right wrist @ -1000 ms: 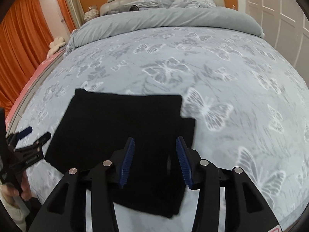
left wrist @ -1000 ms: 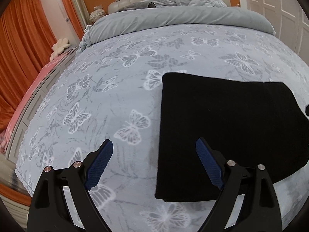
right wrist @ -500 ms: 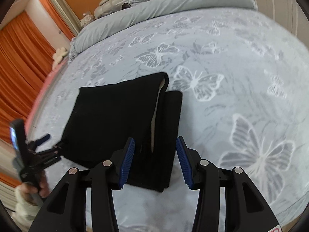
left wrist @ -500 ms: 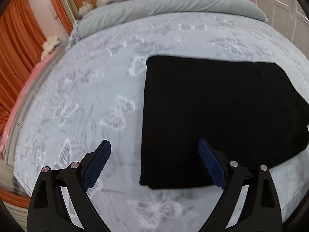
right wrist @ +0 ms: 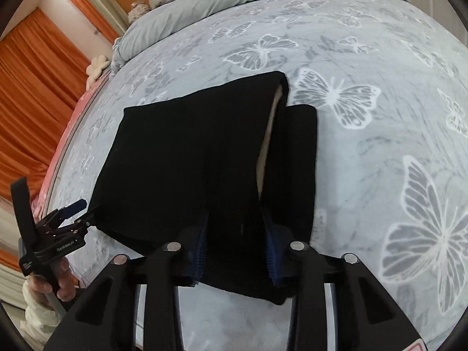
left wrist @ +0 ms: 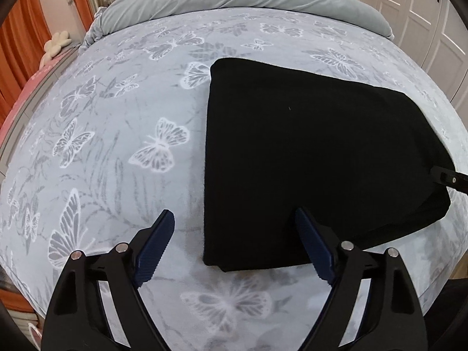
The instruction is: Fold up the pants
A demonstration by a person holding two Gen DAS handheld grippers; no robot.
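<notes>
Two grippers work one garment. Right gripper (right wrist: pixel 235 242): jaws have just been closing, pads now pinching the near edge of the black fleecy folded pants (right wrist: pixel 187 158). Left gripper (left wrist: pixel 234 245): jaws wide, straddling the near-left corner, holding nothing. Pants lie flat on the grey butterfly-print bedspread (left wrist: pixel 117 117), already a compact rectangle; probably one fold left.

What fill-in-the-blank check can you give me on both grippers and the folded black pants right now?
1. The folded black fabric pants lie on a bedspread printed with ____.
2. The right gripper has just been closing, and its jaws now pinch the ____.
3. The left gripper has its jaws ____, straddling the pants' near left corner.

Missing words: butterflies; pants; open
</notes>
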